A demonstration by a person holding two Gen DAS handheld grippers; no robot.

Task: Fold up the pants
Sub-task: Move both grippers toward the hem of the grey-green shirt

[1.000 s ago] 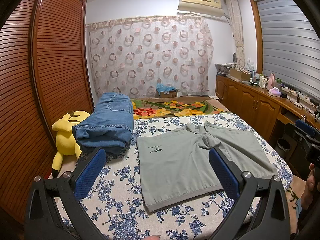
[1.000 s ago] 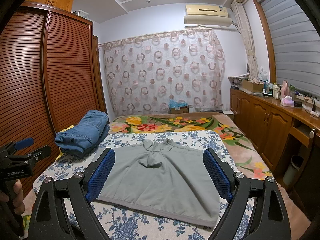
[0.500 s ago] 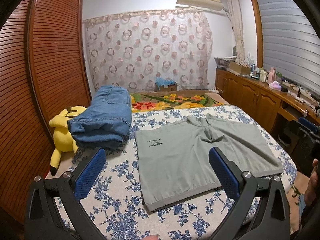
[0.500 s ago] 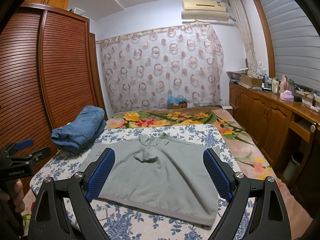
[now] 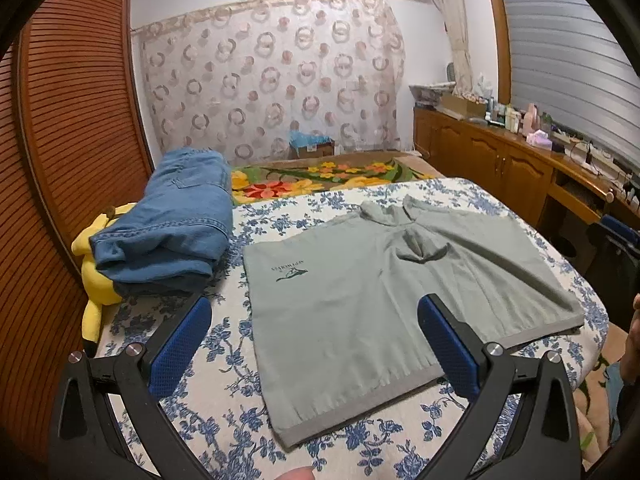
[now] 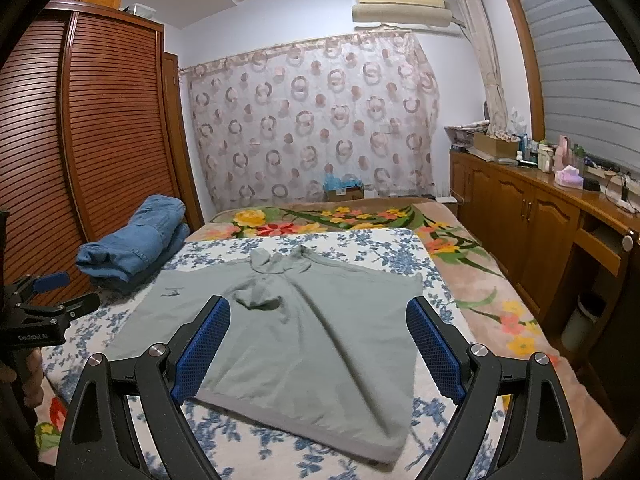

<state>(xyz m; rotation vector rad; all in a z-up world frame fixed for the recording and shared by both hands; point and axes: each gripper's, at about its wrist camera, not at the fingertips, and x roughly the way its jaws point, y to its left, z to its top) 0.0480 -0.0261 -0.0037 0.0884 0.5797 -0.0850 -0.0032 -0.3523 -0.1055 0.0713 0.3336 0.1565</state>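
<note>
Grey-green shorts (image 5: 360, 300) lie spread flat on the blue-flowered bedsheet (image 5: 224, 384), waistband toward me, with a small dark logo on the left leg. They also show in the right wrist view (image 6: 304, 344). My left gripper (image 5: 314, 340) is open and empty, hovering above the near left part of the shorts. My right gripper (image 6: 318, 344) is open and empty, above the near right part of the shorts. The left gripper also shows at the left edge of the right wrist view (image 6: 48, 300).
Folded blue jeans (image 5: 172, 224) lie on the bed's far left, over a yellow plush toy (image 5: 96, 276). A slatted wooden wardrobe (image 6: 80, 140) stands on the left. A wooden cabinet (image 6: 540, 220) with bottles runs along the right. A flowered blanket (image 6: 320, 220) lies beyond the sheet.
Both grippers have moved lower and closer toward the shorts; the shorts fill more of each view. The jaws stay open. The shorts have not moved.
</note>
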